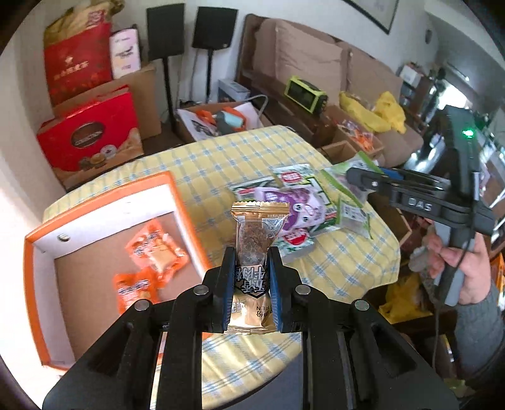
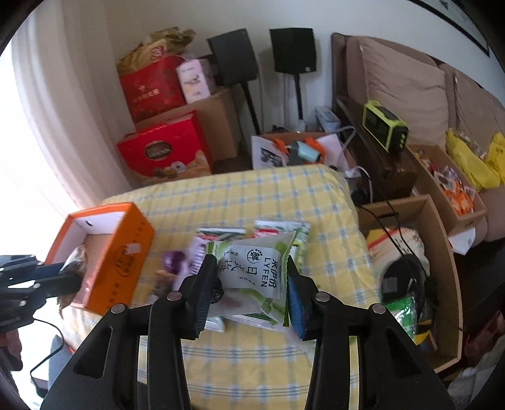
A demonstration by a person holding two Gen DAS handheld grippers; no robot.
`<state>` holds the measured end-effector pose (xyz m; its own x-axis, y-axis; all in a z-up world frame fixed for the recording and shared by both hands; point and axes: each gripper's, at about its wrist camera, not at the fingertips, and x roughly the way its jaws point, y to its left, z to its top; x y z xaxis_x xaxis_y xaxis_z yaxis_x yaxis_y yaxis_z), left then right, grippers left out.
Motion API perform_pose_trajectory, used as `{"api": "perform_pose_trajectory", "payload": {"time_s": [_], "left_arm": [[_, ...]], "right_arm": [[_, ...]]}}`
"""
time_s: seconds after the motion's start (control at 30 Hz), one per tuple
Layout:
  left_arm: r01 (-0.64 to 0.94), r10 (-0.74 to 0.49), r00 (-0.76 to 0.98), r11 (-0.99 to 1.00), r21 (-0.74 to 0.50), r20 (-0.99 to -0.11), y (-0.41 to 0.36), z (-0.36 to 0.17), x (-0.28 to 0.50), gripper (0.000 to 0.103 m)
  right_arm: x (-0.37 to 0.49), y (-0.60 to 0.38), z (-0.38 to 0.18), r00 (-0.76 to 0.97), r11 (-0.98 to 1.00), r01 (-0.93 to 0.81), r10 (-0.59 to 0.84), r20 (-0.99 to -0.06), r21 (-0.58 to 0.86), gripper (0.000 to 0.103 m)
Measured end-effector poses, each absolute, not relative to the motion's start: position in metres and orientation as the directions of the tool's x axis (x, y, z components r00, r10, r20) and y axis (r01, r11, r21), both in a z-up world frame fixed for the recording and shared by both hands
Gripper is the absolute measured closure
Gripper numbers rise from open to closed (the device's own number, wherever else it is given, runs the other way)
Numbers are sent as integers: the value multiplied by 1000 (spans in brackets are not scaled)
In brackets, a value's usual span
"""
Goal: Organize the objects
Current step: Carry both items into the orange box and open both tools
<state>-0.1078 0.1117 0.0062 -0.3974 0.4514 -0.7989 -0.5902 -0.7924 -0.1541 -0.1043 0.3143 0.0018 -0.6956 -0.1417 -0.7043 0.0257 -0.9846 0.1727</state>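
My left gripper (image 1: 251, 255) is shut on a gold snack packet (image 1: 256, 233) and holds it upright above the yellow checked tablecloth (image 1: 208, 157), just right of the orange box (image 1: 104, 220). Two orange packets (image 1: 154, 249) lie in that box. My right gripper (image 2: 249, 271) is shut on a green and white LYFEN packet (image 2: 258, 268) above the pile of snack packets (image 1: 303, 205). In the right wrist view the left gripper (image 2: 47, 277) with its packet is at the near end of the orange box (image 2: 123, 252).
Red gift boxes (image 1: 91, 138) and cardboard boxes stand by the far wall with two black speakers (image 1: 214, 28). A sofa (image 1: 315, 63) with yellow bags is at the right. Open cardboard boxes (image 2: 419, 239) of clutter stand beside the table's right edge.
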Motion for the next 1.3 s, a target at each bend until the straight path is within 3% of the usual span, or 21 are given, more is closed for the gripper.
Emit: {"api": "perform_pose_trajectory", "payload": {"time_s": [0.53,1.3], "left_arm": [[-425,343,-468,-895,-133,-814,14,4,-131,85],[-313,246,-433,-943,-111,-867,-33,-47,-152,85]], "right_arm": [[-116,218,23,-665,-951,216,-311,-679,223,61],[-132,106,-25,-557,-897,390,-410,-722,208,61]]}}
